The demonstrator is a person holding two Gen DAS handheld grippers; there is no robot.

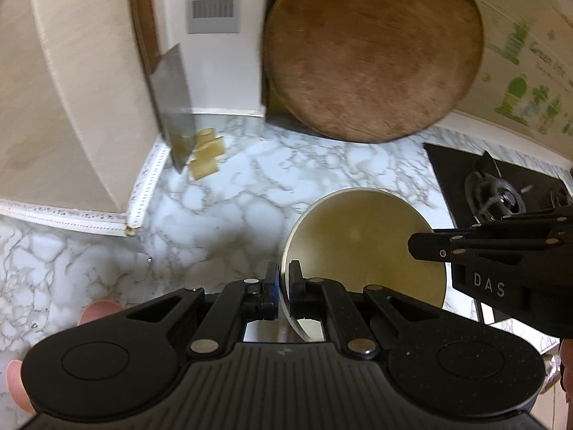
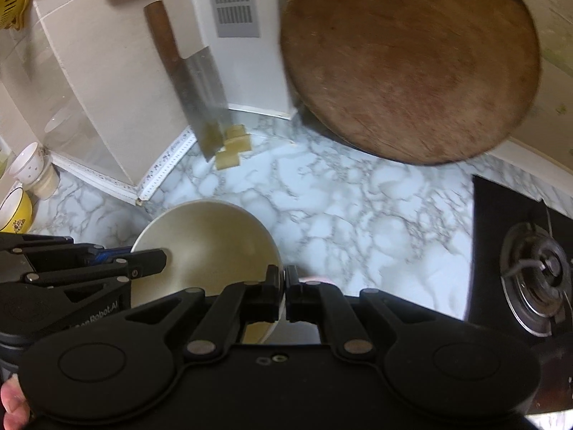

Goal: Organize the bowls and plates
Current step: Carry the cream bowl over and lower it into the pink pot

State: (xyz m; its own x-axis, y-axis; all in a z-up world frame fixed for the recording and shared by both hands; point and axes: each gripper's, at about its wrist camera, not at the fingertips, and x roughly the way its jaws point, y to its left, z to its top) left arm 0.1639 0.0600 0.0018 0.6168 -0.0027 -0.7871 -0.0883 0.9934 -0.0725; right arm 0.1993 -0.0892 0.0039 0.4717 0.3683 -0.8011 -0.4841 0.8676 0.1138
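Both claws are clamped on the same cream bowl [image 1: 365, 247], one on each side of its rim: my left claw [image 1: 283, 283] bites the rim's left edge with one finger inside and one outside, and my right claw [image 2: 284, 286] does the same on the opposite edge. The bowl hangs between them, tilted so its open mouth faces away from me, above the marble surface [image 2: 358, 208]. Neither hand is nearer; they share it evenly, so whatever comes next has to be one joint move. Off to my left, beside the white partition [image 2: 107, 107], I can see a yellow bowl [image 2: 14, 211] and a white cup [image 2: 30, 165], which I judge the likelier stacking side. The stove [image 2: 530, 279] lies to my right.
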